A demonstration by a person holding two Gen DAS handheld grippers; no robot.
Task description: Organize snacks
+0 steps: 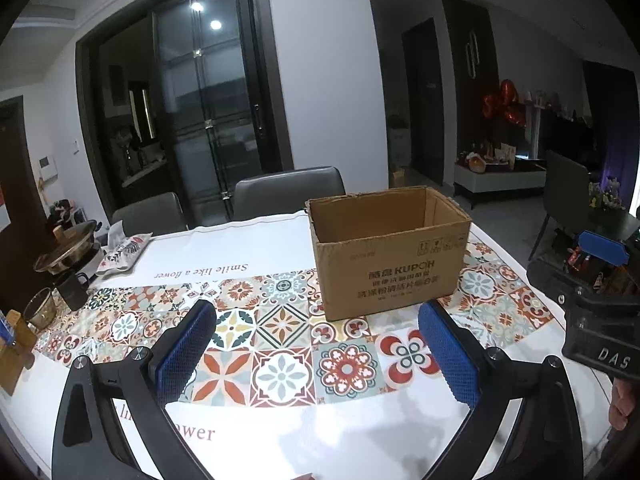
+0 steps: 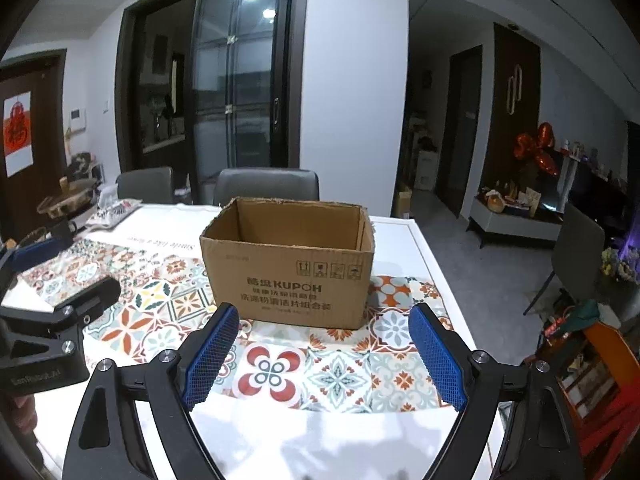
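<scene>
1. Far left of the table: a snack bag (image 1: 122,254) lies flat beside a pot (image 1: 70,246) and a black mug (image 1: 74,290). It's the only snack I can make out on the table; in the right wrist view it's just a small blur at the far left edge.
2. Your left claw (image 1: 316,348): blue pads spread wide, nothing between them, hovering over the patterned tablecloth (image 1: 280,320). The bag sits up and to the left of it, well apart. Judging from the views, this is the nearer hand for that bag.
3. Bag's long axis looks like it runs diagonally, near end toward you, far end toward the pot. You'd probably want to pinch across the short side, so roll the wrist to suit.
4. Centre: the cardboard box (image 1: 390,256) stands upright, top open, long side facing you. I can't see the bottom, so contents unknown. It's ahead and slightly right of the left claw, near it.
5. Your right claw (image 2: 324,354): pads also apart, empty. The box (image 2: 290,270) is straight ahead of it, near, not touching.
6. My read: the box is the drop target, the left hand fetches, the right hand is better placed to steady the box.
7. Risk: mug and pot crowd the bag, so come in from the near side.
</scene>
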